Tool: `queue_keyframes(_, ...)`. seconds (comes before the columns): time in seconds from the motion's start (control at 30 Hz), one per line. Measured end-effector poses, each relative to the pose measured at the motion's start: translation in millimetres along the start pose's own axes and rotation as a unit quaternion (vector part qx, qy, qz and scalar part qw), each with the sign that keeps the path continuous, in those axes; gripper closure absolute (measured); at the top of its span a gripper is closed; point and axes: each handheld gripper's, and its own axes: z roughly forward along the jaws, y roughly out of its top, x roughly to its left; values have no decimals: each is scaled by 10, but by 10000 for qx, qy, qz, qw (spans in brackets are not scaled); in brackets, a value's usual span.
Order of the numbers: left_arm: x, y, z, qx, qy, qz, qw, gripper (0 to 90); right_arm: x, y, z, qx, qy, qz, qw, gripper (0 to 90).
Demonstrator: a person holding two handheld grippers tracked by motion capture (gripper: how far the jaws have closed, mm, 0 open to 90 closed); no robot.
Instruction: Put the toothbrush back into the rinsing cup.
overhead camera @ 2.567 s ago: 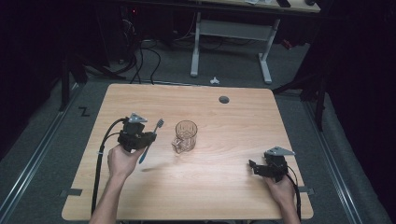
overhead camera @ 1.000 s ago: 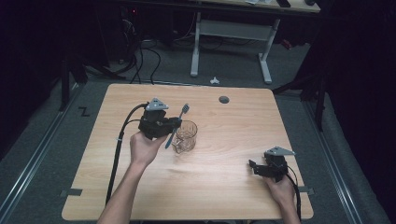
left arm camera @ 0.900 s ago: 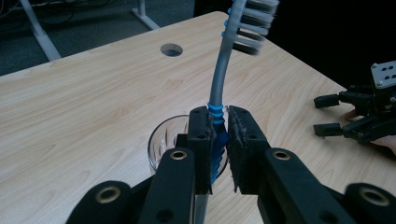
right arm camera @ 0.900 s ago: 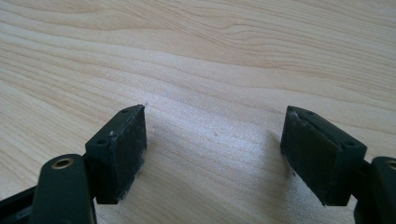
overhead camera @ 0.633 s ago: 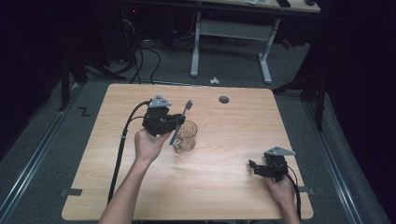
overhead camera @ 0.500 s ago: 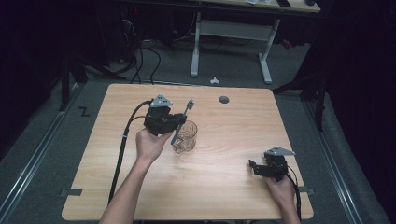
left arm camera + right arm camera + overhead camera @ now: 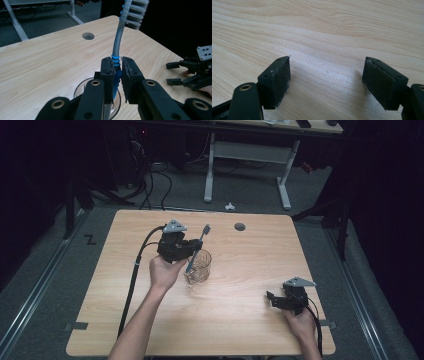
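Pale wood counter [image 7: 240, 320] lies under me, with dark floor beyond its far edge. Nearest to me, my right hand-held gripper [image 7: 278, 300] rests low by the near right corner, its jaws spread wide over bare wood and holding nothing; in the right gripper view the grain runs clean between the pads [image 7: 279, 80].

Farther in, left of centre, my left hand-held gripper [image 7: 118, 75] is clenched on a toothbrush [image 7: 117, 47] at the blue ribbed part of its handle. The brush stands nearly upright, bristles up, and its lower end seems to be dipping into the mouth of a clear glass cup [image 7: 198, 267] standing on the counter.

I judge the brush light and fairly stiff, with some spring in its thin grey neck; the ribbed grip is the sensible place to hold, since the smooth neck would likely slip. The cup looks thin-walled and breakable, and probably easy to tip if the handle catches its rim.

Around the cup the wood is open on every side. Beyond it, near the far edge, sits a round cable hole [image 7: 240, 226].
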Motion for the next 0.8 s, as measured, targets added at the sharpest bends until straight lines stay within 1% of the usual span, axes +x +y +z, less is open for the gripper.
queue_keyframes(0.17, -9, -2, 7, -41, -4, 18, 10000, 798, 0, 0, 0, 0, -1, 0, 10000, 227)
queue_keyframes(0.37, -20, -17, 20, 38, 51, 75, 10000, 798, 0, 0, 0, 2, 4, 0, 10000, 227)
queue_keyframes(0.63, -33, -44, 27, 75, 73, 83, 9999, 796, 0, 0, 0, 0, 6, -2, 10000, 227)
queue_keyframes(0.73, -28, -58, 20, 127, 88, 116, 9998, 795, 1, 0, 0, 0, 1, 0, 10000, 227)
queue_keyframes(0.8, -24, -63, 17, 126, 93, 92, 9998, 795, 0, 0, 0, 1, 6, -1, 10000, 227)
